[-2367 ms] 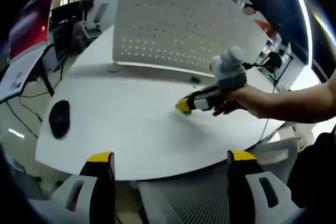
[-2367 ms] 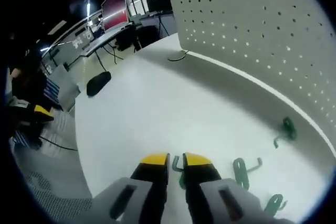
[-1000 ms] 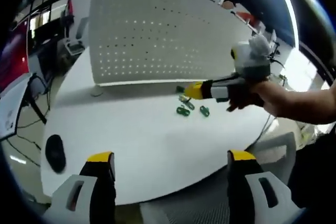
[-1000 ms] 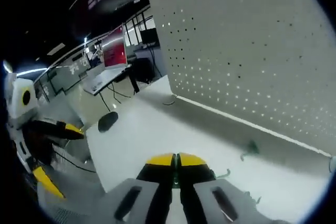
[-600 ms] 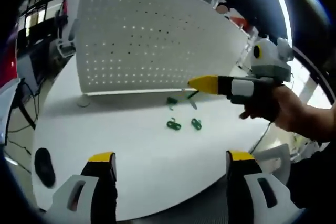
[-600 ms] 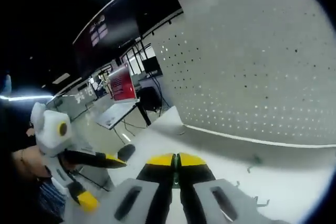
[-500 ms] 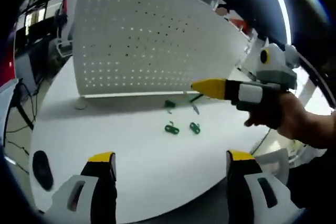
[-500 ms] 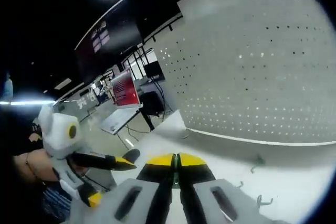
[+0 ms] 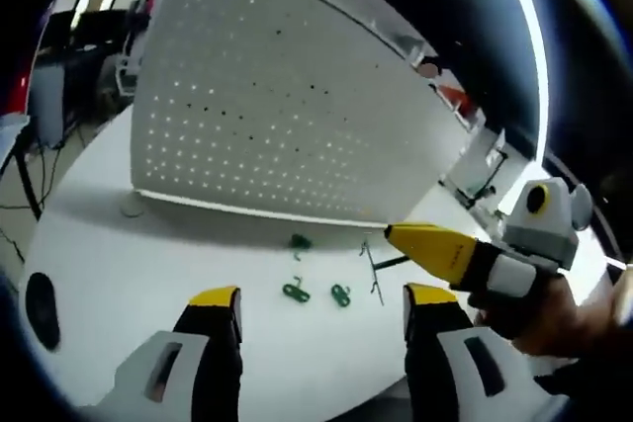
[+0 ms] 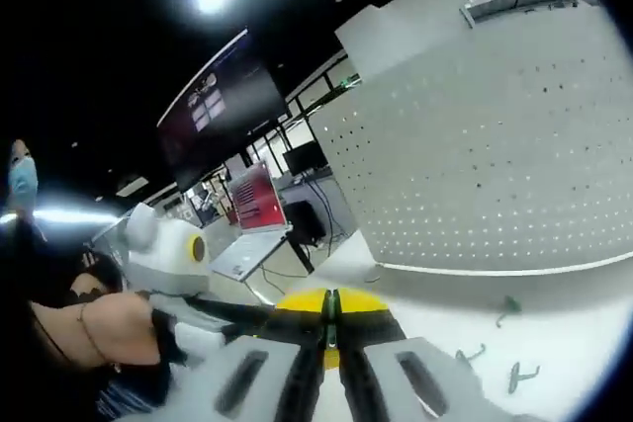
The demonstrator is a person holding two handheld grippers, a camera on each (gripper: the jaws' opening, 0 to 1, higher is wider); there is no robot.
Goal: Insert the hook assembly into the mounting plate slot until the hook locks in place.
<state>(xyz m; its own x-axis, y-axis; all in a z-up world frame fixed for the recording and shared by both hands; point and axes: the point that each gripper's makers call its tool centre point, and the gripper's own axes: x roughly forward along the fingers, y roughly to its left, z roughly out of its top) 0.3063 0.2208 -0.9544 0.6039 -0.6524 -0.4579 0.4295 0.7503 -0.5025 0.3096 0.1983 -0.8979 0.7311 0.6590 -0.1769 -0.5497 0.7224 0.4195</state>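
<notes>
The left gripper (image 9: 321,303) is held with jaws wide apart, empty. The right gripper (image 10: 332,305) is pinched closed on a thin hook (image 9: 372,266) — raised before the pegboard (image 9: 277,116); green hooks (image 9: 295,292) are scattered on the tabletop (image 9: 99,274).

Left tool (image 9: 321,295) agape, right tool (image 10: 332,300) closed.

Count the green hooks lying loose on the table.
3: one hook nearest the pegboard, two side by side closer in. Others may hide behind the jaws.
</notes>
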